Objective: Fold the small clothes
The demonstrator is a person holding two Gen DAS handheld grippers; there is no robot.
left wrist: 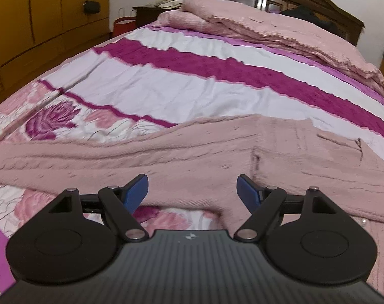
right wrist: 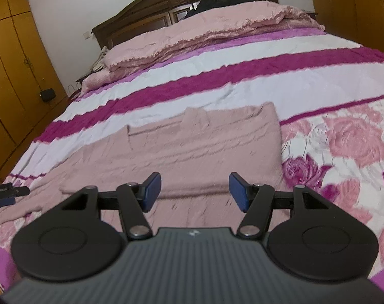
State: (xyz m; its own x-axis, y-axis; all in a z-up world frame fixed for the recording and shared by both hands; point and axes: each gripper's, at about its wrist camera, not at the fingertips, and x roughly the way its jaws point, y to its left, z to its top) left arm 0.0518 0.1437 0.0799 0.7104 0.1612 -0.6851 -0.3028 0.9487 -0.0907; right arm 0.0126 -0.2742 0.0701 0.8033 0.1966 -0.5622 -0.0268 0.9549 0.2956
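A dusty pink knit sweater (left wrist: 192, 152) lies spread on the bed, one sleeve stretched out to the left in the left wrist view. It also shows in the right wrist view (right wrist: 192, 147), with its neckline at the far side and one part folded over the body. My left gripper (left wrist: 192, 190) is open and empty, just above the sweater's near edge. My right gripper (right wrist: 195, 190) is open and empty, over the sweater's lower part. The left gripper's tip also shows at the left edge of the right wrist view (right wrist: 6, 193).
The bedspread (left wrist: 192, 88) has white and magenta stripes and pink roses. A folded pink blanket (right wrist: 204, 27) and pillows lie by the dark wooden headboard (right wrist: 146, 17). Yellow wardrobes (left wrist: 39, 12) stand to the left. A red bag (left wrist: 123, 25) sits by a nightstand.
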